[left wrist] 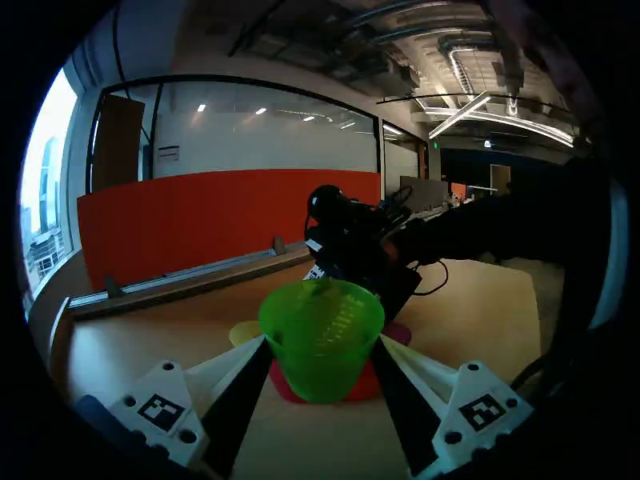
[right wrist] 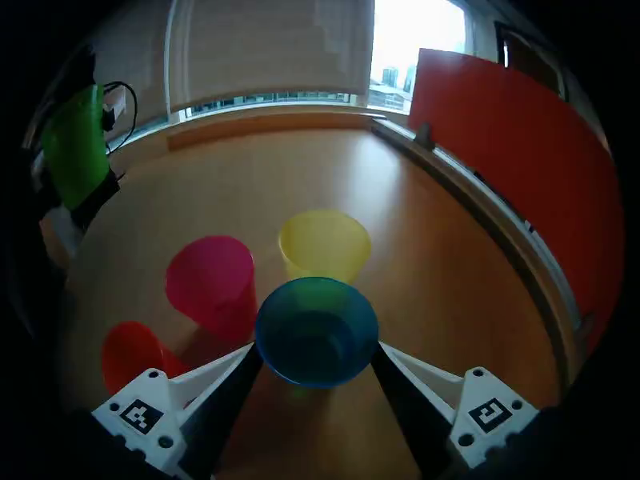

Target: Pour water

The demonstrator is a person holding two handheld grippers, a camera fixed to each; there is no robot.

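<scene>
Between the two fingers (right wrist: 208, 376) of the right gripper (right wrist: 316, 350): a blue cup (right wrist: 317, 332), pressed from both sides, jaws spread only as wide as the cup wall. Mouth turned toward the camera, over the table (right wrist: 448, 272). Round and tapered, of smooth see-through plastic, darker toward the bottom. Water inside or not: cannot tell.

Just behind it on the table, a yellow cup (right wrist: 324, 244). To the left of that, a pink cup (right wrist: 212, 284), and nearer to the camera a red cup (right wrist: 132, 352). All of the same tapered shape, close together, rims apart.

Between the fingers of the left gripper (left wrist: 320, 346), grasped likewise on both sides: a green cup (left wrist: 322, 336), upright, bright and translucent, with fine pale marks on its wall. In front of the red, pink and yellow cups in the left gripper view; far off at the left edge in the right gripper view. Behind it, the black body of the other gripper and a dark sleeve (left wrist: 512, 228).

Fingers white outside, black on the inner faces, each with a square black-and-white marker (right wrist: 140, 416) near its base.

Table of pale wood, smooth, slightly shiny. Along one edge a grey rail (right wrist: 480, 216) and above it a long orange-red panel (right wrist: 520, 160), flat and matt. Further off, a window (right wrist: 416, 48) with bright daylight.
</scene>
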